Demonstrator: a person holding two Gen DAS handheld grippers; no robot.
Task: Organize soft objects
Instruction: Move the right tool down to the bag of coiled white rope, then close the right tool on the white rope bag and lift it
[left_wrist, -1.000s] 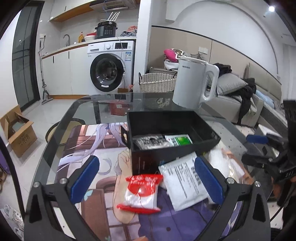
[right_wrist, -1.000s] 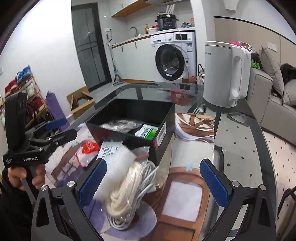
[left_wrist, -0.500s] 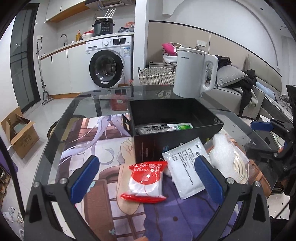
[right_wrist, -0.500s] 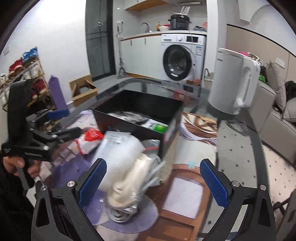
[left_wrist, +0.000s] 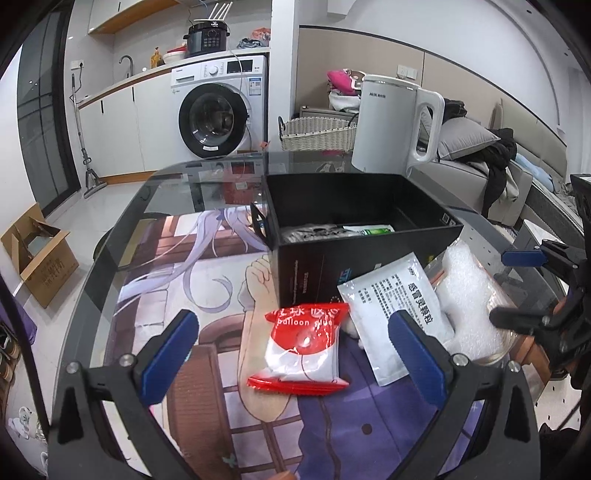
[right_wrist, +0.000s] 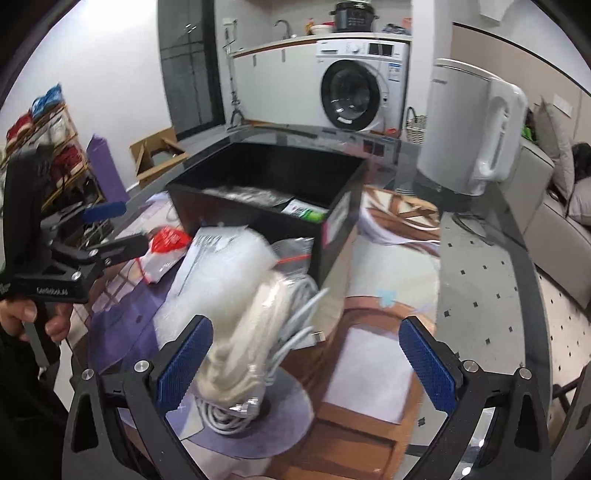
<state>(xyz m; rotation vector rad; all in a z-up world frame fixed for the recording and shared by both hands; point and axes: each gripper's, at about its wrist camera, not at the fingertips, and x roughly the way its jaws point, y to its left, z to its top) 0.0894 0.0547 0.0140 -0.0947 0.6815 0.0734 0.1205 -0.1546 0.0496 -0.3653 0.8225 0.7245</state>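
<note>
Left gripper (left_wrist: 291, 347) wide open over glass table (left_wrist: 122, 236), washing machine (left_wrist: 218, 110) behind.

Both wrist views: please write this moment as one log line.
left gripper: open, above red packet | right gripper: open, empty | black box: holds two packets | white packet: outside

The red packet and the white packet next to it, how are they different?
The red packet has a red top with "balloon" printed on it; the white packet is plain white with dark print. The red packet lies flat on the table, apart from the black box; the white packet leans against the box. The white packet looks longer. Both are soft sealed pouches outside the box.
</note>
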